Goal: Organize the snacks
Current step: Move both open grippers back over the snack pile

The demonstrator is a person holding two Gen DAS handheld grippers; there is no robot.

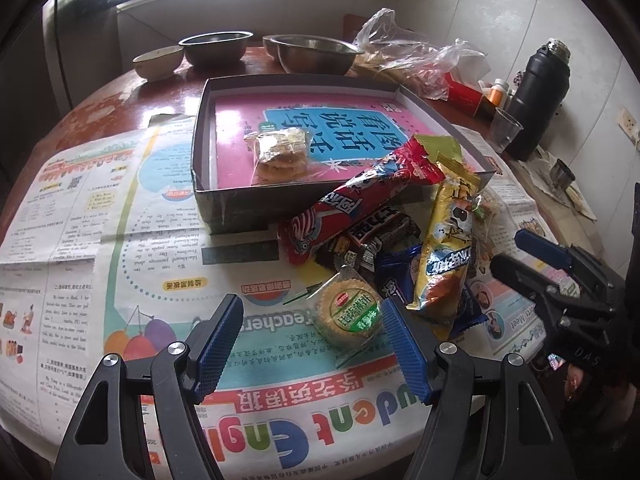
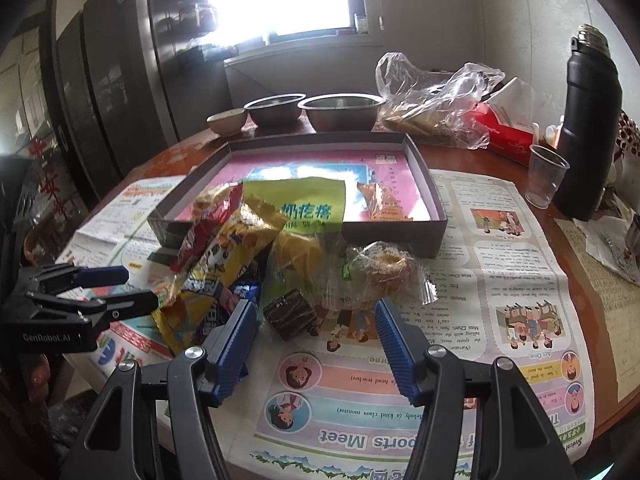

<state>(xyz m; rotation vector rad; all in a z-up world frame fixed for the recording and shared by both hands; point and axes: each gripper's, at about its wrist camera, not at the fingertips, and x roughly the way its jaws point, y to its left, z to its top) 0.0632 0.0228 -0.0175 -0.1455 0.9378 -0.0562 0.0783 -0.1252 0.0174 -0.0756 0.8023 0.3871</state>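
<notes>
A pile of snack packets lies on the newspaper in front of a shallow grey box (image 1: 202,136) lined with a pink book. One clear packet of biscuits (image 1: 278,152) lies inside the box. The pile holds a red packet (image 1: 352,208), a yellow packet (image 1: 446,248) and a round biscuit pack with a green label (image 1: 347,312). My left gripper (image 1: 314,344) is open, its fingers either side of the round biscuit pack. My right gripper (image 2: 316,344) is open just before a dark chocolate cake (image 2: 290,314) and a clear-wrapped pastry (image 2: 384,270). Each gripper shows in the other's view: the right (image 1: 532,256), the left (image 2: 120,284).
Two steel bowls (image 1: 218,46) and a small ceramic bowl (image 1: 158,62) stand behind the box. A plastic bag (image 2: 436,100), a red tissue box (image 2: 508,132), a clear cup (image 2: 546,178) and a black flask (image 2: 590,120) stand at the right. The round table's edge (image 2: 624,392) is near.
</notes>
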